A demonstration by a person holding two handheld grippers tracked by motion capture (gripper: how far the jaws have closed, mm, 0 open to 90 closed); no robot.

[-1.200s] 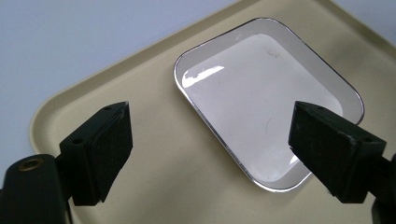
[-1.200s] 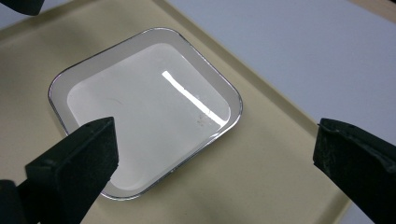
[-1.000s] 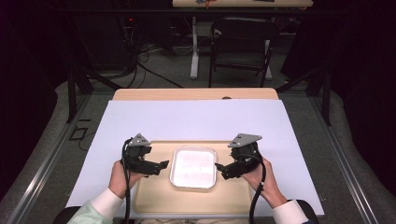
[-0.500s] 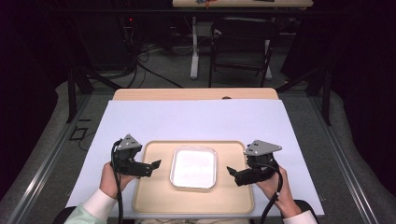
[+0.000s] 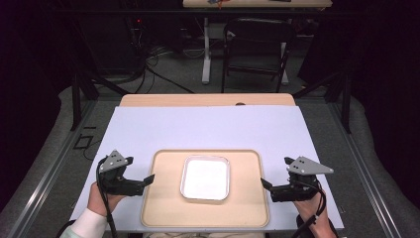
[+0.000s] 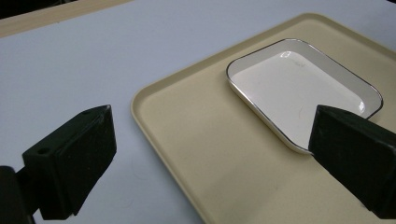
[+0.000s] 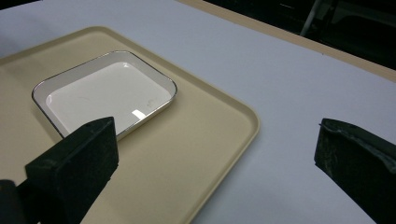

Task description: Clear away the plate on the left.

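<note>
A white rectangular dish point(image 5: 205, 177) point(image 6: 303, 88) point(image 7: 105, 95) with a thin dark rim lies in the middle of a beige tray point(image 5: 163, 208) point(image 6: 196, 140) point(image 7: 201, 149) near the table's front edge. My left gripper point(image 5: 147, 179) point(image 6: 210, 154) stands open at the tray's left edge, nothing between its jaws. At the tray's right edge my right gripper point(image 5: 266, 185) point(image 7: 215, 158) is open too and holds nothing. Both point inward toward the dish, apart from it.
A large white sheet point(image 5: 208, 129) covers the wooden table point(image 5: 208, 100). Beyond the table's far edge stand a dark chair point(image 5: 257, 49), table legs and cables on the floor. Metal rails run along both sides.
Both grippers have drawn outward and back from the dish's sides to the tray's left and right edges. The dish and tray stay in place.
</note>
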